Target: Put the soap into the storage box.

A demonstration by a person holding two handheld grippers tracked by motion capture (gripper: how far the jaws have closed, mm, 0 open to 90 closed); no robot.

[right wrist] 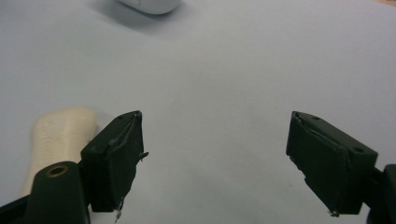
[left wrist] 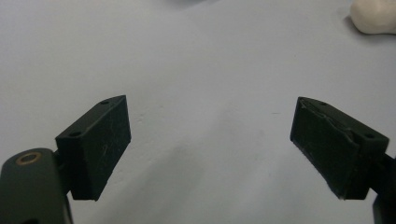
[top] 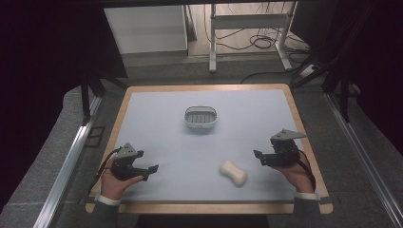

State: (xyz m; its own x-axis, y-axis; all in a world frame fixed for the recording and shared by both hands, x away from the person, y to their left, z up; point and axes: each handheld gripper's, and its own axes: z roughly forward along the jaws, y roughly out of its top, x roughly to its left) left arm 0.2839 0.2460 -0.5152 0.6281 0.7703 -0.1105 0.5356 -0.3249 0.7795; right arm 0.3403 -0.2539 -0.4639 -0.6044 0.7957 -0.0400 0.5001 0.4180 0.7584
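lying on the pale blue table mat (top: pixel 157 118), near the front edge and right of centre: a cream bar of soap (top: pixel 233 173), waisted like a bone, long axis running on a slant from near-left-far to right-near in the high view. sitting well apart from it, toward the far middle of the mat: a small grey soap dish (top: pixel 200 118), slotted and holding nothing.

hovering just to the right of the bar: the right gripper (top: pixel 258 155), jaws spread wide with only bare mat between them, tips pointing left toward the soap. showing in the right gripper view as the bar (right wrist: pixel 58 135) sitting behind and outside the left-hand jaw rather than in the gap, so probably needing a sideways shift before any closing. also needing, at a guess, a turn to bring the pads across the narrow waist and not along the length.

resting at the front left of the mat: the left gripper (top: pixel 153 169), jaws likewise standing wide apart on nothing, the soap (left wrist: pixel 373 16) peeking in at the top right corner of the left gripper view, clearly farther off. making the right hand the nearer and likelier one for the pickup.
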